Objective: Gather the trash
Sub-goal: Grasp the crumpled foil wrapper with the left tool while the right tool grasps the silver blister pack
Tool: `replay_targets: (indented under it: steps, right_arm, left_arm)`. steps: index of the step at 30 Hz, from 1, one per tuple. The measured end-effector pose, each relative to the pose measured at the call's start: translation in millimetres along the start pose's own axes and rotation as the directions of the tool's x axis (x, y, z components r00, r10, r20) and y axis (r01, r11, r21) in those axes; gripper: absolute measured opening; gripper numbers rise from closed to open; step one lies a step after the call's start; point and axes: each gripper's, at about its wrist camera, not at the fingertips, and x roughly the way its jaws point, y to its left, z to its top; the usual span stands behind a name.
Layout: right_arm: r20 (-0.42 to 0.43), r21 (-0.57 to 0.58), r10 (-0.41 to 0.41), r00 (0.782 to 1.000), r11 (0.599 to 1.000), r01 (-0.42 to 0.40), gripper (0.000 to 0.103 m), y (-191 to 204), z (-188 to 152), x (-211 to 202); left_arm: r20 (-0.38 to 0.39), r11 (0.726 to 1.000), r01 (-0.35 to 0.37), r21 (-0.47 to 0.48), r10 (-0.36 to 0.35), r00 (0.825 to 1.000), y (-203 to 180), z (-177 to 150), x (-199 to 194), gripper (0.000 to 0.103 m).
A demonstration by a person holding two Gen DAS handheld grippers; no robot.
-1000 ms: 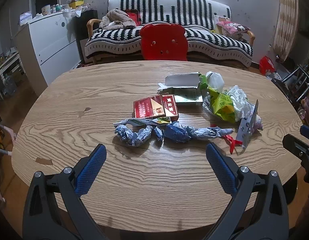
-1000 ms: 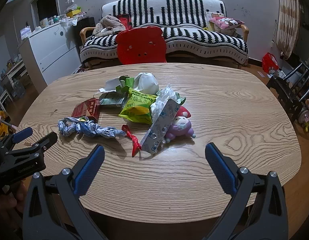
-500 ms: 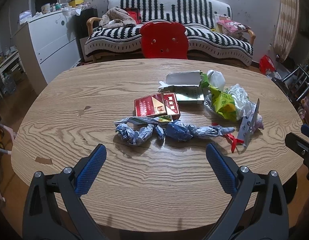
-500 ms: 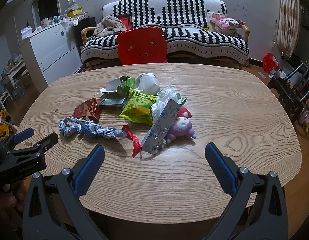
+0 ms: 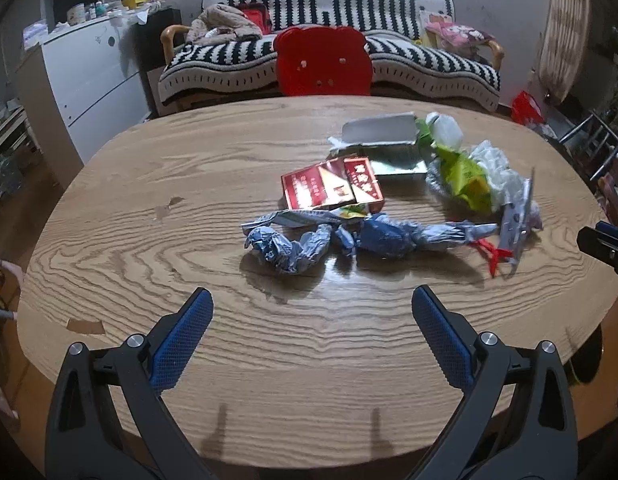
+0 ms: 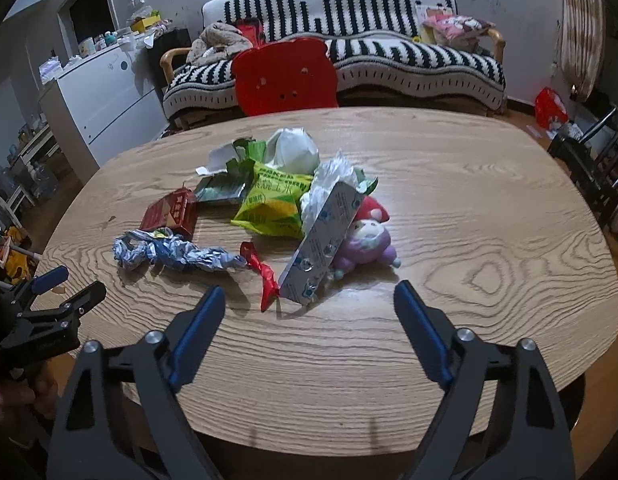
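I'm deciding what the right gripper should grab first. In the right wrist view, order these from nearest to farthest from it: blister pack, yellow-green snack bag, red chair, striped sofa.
From the right gripper:
1. Blister pack, leaning just ahead, near centre.
2. Yellow-green snack bag, behind it, slightly left.
3. Red chair, past the table's far edge.
4. Striped sofa, against the back wall.

Past my table's (image 6: 469, 200) far edge stands a red bear-shaped chair (image 6: 285, 76), then a striped sofa (image 6: 389, 52); a white dresser (image 6: 105, 96) sits left.
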Motion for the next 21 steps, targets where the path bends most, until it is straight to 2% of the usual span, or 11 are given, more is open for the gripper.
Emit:
replay_targets:
  steps: [4,9,12,16,19,21]
  right_arm:
    - [-0.041,0.012,0.011,0.999,1.000,-0.011,0.076,0.6,2.6,23.2]
    - [-0.095,0.046,0.023,0.995,0.999,-0.019,0.069,-4.4,4.3,49.2]
    - [-0.115,0.060,0.019,0.993,0.998,-0.012,0.067,-6.1,6.4,63.2]
    - [-0.141,0.109,0.036,0.989,0.994,-0.021,0.062,-10.9,11.5,84.7]
    - [-0.150,0.122,0.027,0.988,0.992,-0.009,0.054,-12.2,15.4,95.8]
    - [-0.157,0.119,0.024,0.987,0.993,-0.005,0.033,-10.4,16.5,99.6]
  left_arm:
    - [-0.029,1.000,0.008,-0.004,-0.008,1.000,8.4,8.8,24.7,0.097]
    - [0.006,0.999,-0.052,0.018,0.051,0.999,23.3,14.8,49.0,0.095]
    - [-0.023,0.999,-0.033,0.020,0.034,0.999,25.0,16.4,66.9,0.086]
    - [-0.033,1.000,-0.003,-0.010,0.003,0.999,30.9,22.2,72.8,0.083]
    - [-0.039,1.000,0.016,-0.015,-0.017,0.999,33.5,26.6,76.5,0.070]
    - [-0.050,1.000,0.012,-0.014,-0.013,0.999,34.1,25.9,78.1,0.051]
